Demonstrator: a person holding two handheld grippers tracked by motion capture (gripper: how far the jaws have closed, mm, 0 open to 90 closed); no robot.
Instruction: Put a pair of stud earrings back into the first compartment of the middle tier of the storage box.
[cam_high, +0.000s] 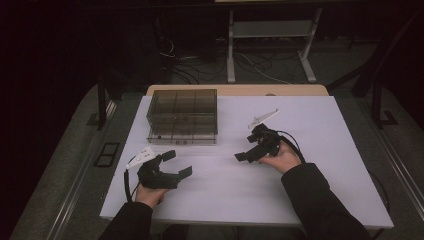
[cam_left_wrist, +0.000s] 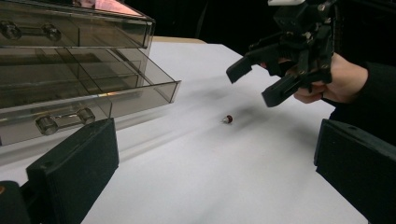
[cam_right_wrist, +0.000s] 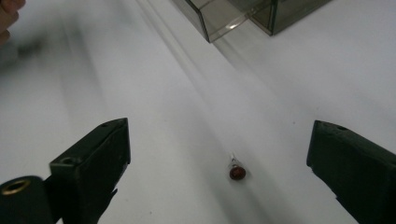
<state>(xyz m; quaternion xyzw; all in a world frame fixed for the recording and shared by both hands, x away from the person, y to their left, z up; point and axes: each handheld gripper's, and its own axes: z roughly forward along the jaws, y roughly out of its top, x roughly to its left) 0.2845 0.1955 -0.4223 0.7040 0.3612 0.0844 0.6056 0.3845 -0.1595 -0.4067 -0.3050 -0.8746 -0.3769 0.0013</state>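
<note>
Right gripper (cam_high: 248, 148), jaws wide apart and empty, hovers nearest the tiny red round-headed part (cam_right_wrist: 237, 172) lying on the white tabletop (cam_high: 300, 130), just ahead between its jaws.

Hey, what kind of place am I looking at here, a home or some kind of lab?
Probably a lab or recording room, not a home: a bare white table, dark surroundings, loose cables on the floor by a metal stand, and handheld grippers at work.
</note>
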